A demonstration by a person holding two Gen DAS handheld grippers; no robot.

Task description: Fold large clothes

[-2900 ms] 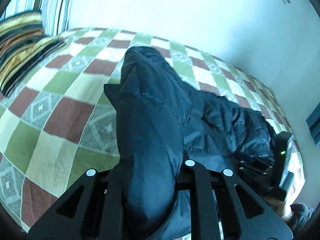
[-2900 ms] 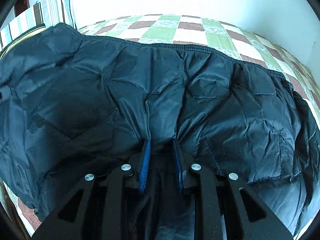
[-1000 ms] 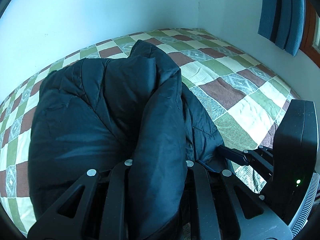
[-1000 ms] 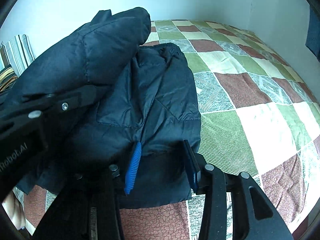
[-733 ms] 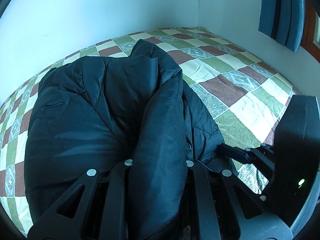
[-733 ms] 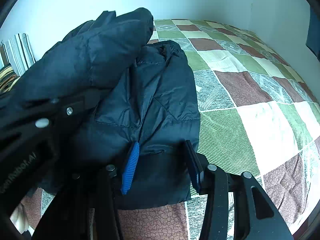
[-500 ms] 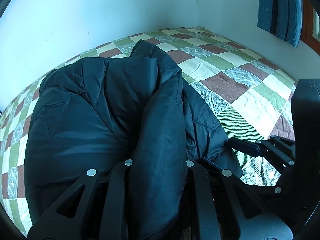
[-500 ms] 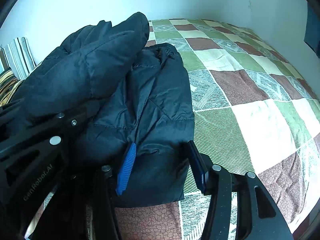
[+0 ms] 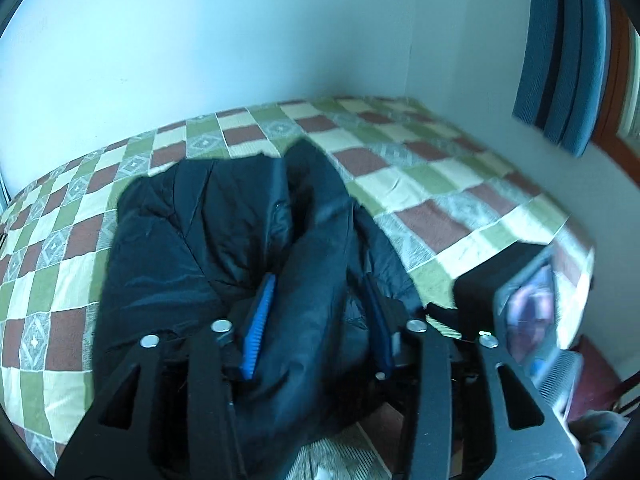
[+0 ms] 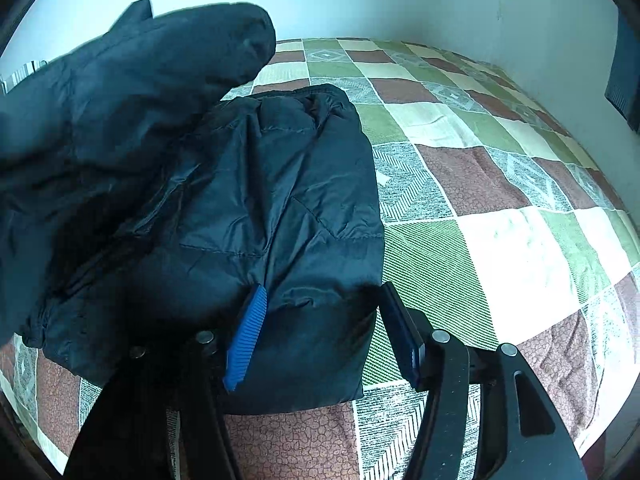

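Checkered bedspread (image 10: 500, 240), dark jacket (image 10: 260, 200) lengthwise toward far wall

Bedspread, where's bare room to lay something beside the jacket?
Free: the checkered bedspread right of the jacket, out to the wall. Also a strip left of it. Crowded: the near edge, where both tools sit.

A dark navy quilted jacket (image 10: 256, 216) lies on a bedspread (image 10: 500, 248) checked in green, cream, reddish-brown and grey diamond-patterned squares. Black gripper fingers carry ribbed blue pads (image 10: 246, 336). The wall (image 9: 200, 40) is pale; a blue-striped curtain (image 9: 560, 52) hangs far right.
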